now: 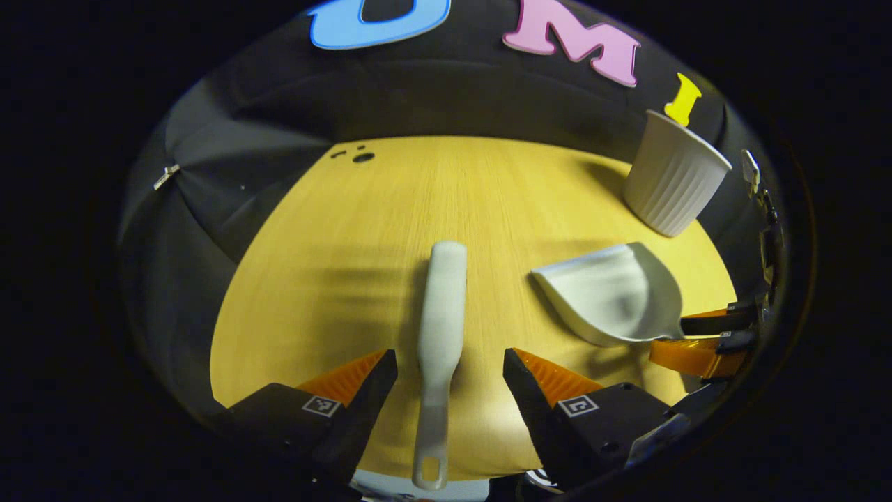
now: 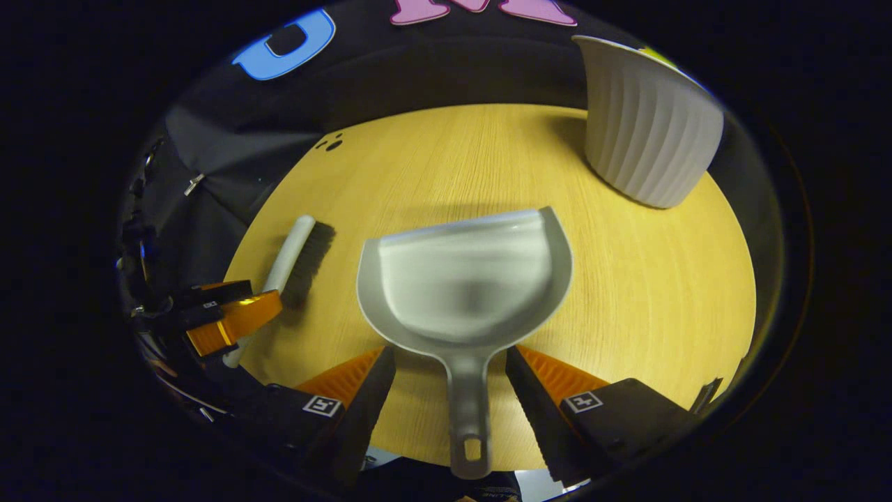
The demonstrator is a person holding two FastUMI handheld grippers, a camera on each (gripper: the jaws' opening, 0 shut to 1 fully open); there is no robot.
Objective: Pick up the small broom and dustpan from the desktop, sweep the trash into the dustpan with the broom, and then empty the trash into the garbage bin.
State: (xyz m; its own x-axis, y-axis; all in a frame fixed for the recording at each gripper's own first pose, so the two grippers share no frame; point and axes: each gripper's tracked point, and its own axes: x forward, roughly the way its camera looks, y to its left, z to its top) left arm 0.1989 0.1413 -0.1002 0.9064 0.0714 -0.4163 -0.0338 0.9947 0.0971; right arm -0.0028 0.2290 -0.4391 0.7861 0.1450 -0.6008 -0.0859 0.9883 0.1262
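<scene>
The small white broom [image 1: 440,328] lies flat on the wooden desktop [image 1: 334,230], its handle running back between the fingers of my left gripper [image 1: 449,362], which stands open with a gap on both sides of the handle. In the right gripper view the broom [image 2: 293,258] shows dark bristles on its right side. The pale grey dustpan [image 2: 467,279] rests on the desktop [image 2: 662,279], mouth facing away. Its handle lies between the spread fingers of my open right gripper [image 2: 449,359], untouched. From the left gripper view the dustpan [image 1: 613,293] sits to the right.
A white ribbed garbage bin [image 2: 648,125] stands at the far right of the desktop, beyond the dustpan; it is also the bin [image 1: 672,174] in the left gripper view. Small dark holes [image 1: 362,157] mark the far edge. Black cloth walls surround the table.
</scene>
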